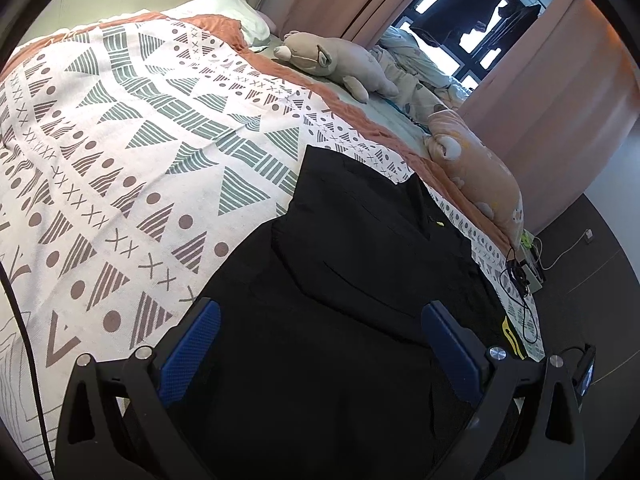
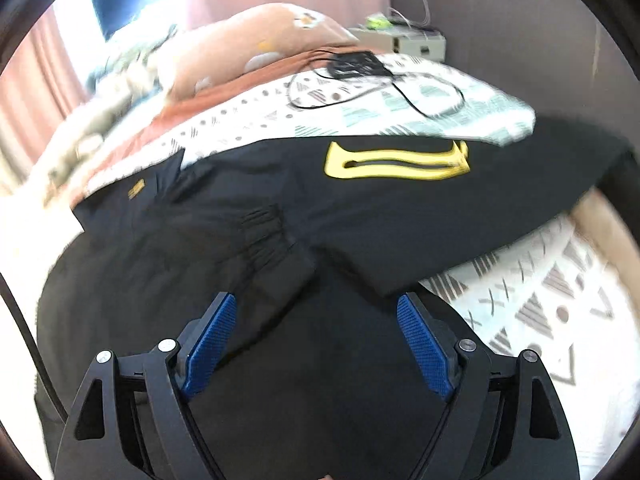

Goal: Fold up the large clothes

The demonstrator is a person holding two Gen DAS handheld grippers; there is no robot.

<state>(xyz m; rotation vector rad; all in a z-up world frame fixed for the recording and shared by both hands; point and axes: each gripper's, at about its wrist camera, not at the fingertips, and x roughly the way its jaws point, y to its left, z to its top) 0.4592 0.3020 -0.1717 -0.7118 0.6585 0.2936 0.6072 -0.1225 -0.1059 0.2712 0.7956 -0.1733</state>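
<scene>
Black garment (image 1: 352,280) spread out on the bed (image 1: 120,140), sitting on the patterned blanket near the edge closest to the cameras. Looks partly folded already, with a sleeve laid across the body, elastic cuff (image 2: 268,232) bunched up near the middle. So probably mid-fold, between grabs.

Left claw (image 1: 320,344) hovering over the dark fabric, jaws spread wide, nothing pinched between the blue pads (image 1: 192,352). Right claw (image 2: 316,340) same deal: wide apart, fabric underneath but not clamped. That view is smeared with motion blur, so clearly on the move.

Best guess for the next move: drop onto an edge or corner of the garment, pinch one layer cleanly, then carry it across. Slippery-looking material, so a shallow grab could let it slide out.

Differences between views:
- Left wrist view gives the whole bed: plush toy (image 1: 336,64), pillow (image 1: 236,16), peach cushion (image 1: 480,168), window with dark clothes hanging.
- Right wrist view gives the yellow logo (image 2: 396,160) full on, barely a sliver in the other, plus the black cable (image 2: 360,80) lying on the blanket just beyond the garment and the hem hanging off the bed edge.
</scene>
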